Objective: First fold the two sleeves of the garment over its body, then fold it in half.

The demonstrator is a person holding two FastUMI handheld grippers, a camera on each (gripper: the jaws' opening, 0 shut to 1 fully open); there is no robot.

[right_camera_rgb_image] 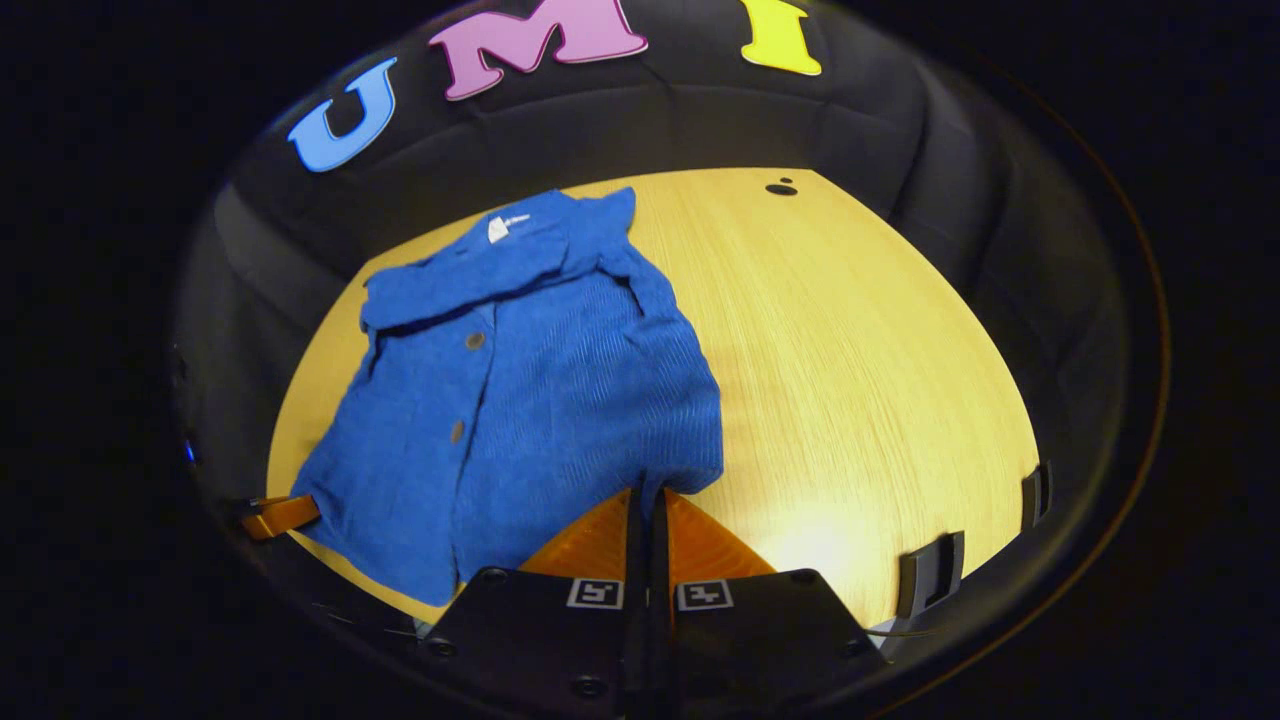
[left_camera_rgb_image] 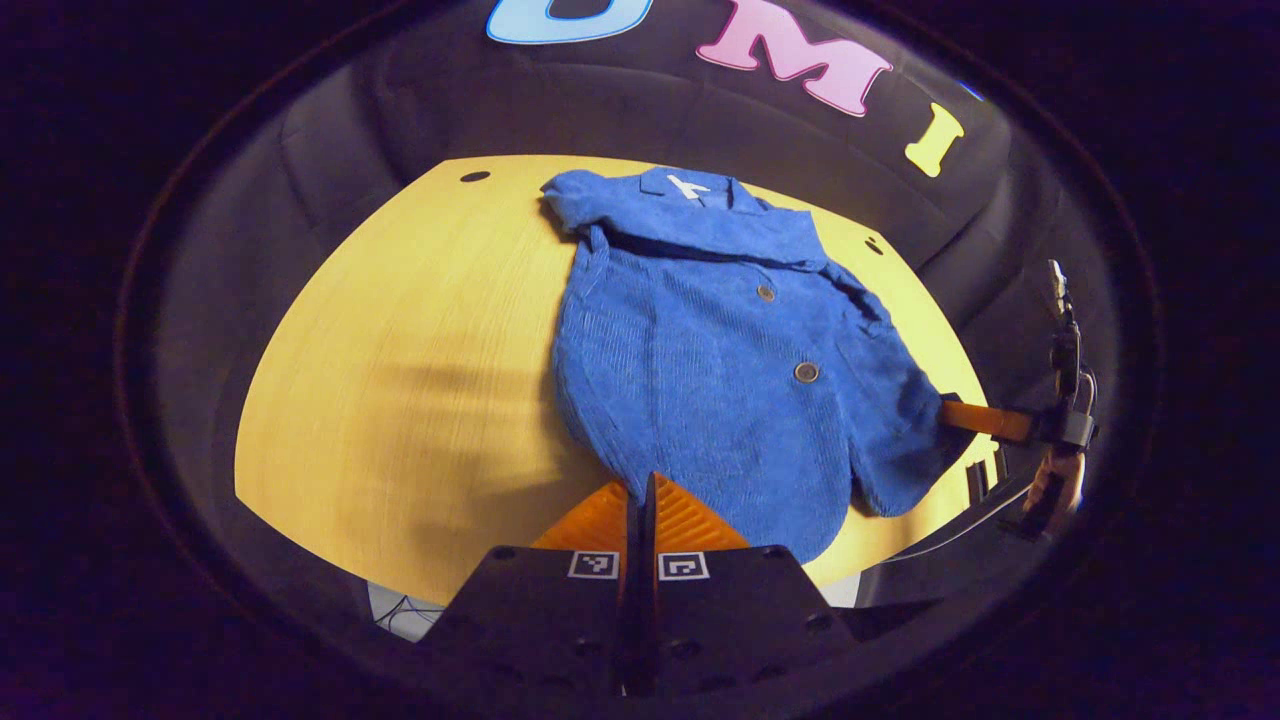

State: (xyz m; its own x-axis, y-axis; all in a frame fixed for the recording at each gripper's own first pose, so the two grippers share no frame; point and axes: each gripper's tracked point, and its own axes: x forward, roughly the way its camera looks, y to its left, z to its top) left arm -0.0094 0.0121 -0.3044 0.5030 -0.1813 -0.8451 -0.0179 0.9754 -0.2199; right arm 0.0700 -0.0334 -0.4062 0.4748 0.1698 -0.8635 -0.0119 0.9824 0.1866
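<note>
Both sleeves seem already folded over the blue jacket (left_camera_rgb_image: 720,370) lying on the wooden table (left_camera_rgb_image: 400,400), so with your left gripper (left_camera_rgb_image: 641,490) and right gripper (right_camera_rgb_image: 648,500) pinching its near hem corners, next lift the hem toward the far collar.

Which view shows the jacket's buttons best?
The left gripper view: two buttons sit large and sharp on the blue jacket. The right gripper view shows both buttons smaller and dimmer.
</note>
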